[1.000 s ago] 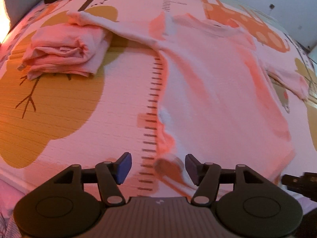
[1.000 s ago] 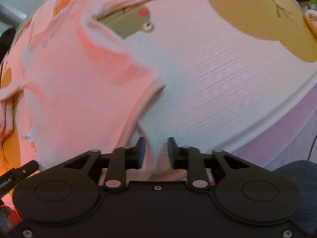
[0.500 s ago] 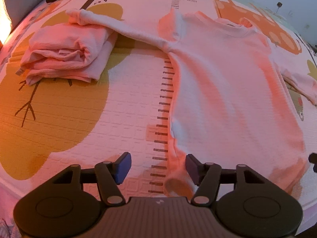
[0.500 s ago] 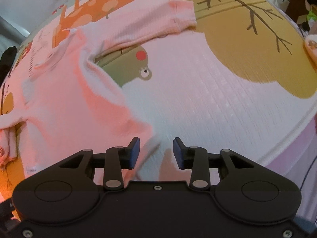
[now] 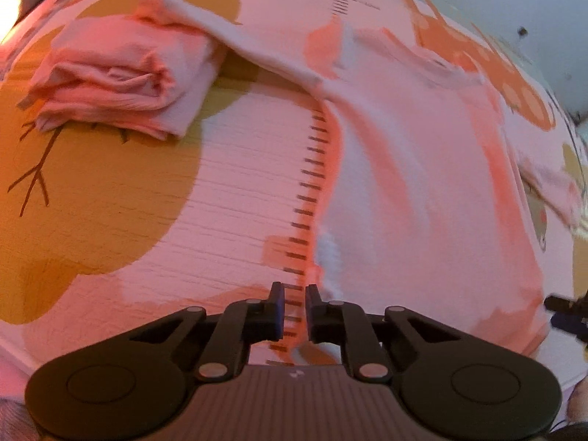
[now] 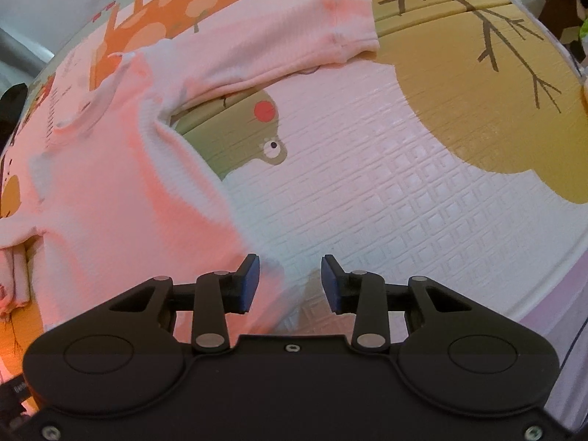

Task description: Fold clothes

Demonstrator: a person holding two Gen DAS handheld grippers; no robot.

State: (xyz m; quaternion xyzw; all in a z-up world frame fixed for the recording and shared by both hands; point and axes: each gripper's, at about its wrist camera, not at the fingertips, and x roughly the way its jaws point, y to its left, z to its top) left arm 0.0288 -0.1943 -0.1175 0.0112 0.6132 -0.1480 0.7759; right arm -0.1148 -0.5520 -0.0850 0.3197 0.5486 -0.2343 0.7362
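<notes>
A pink long-sleeved shirt (image 5: 422, 183) lies spread face down on the printed play mat (image 5: 239, 183), collar far and hem near. My left gripper (image 5: 295, 294) points down at the shirt's near left edge. Its jaws are closing to a narrow slit, and the fabric's edge runs into it against the right pad. In the right wrist view the shirt (image 6: 110, 202) lies to the left, one sleeve (image 6: 294, 55) stretched out far. My right gripper (image 6: 290, 279) stands open over the mat. The shirt's near right corner (image 6: 270, 275) lies loose beside its left finger.
A folded pink garment (image 5: 110, 73) sits on the mat at the far left, under the shirt's left sleeve (image 5: 239, 40). The right gripper's black tip (image 5: 566, 312) shows at the right edge of the left wrist view. The mat's near edge (image 6: 533, 275) drops off just past the right gripper.
The left jaws have gone from wide apart to nearly together at the shirt's left edge. The right jaws have widened and let go of the shirt's corner, which now lies flat.
</notes>
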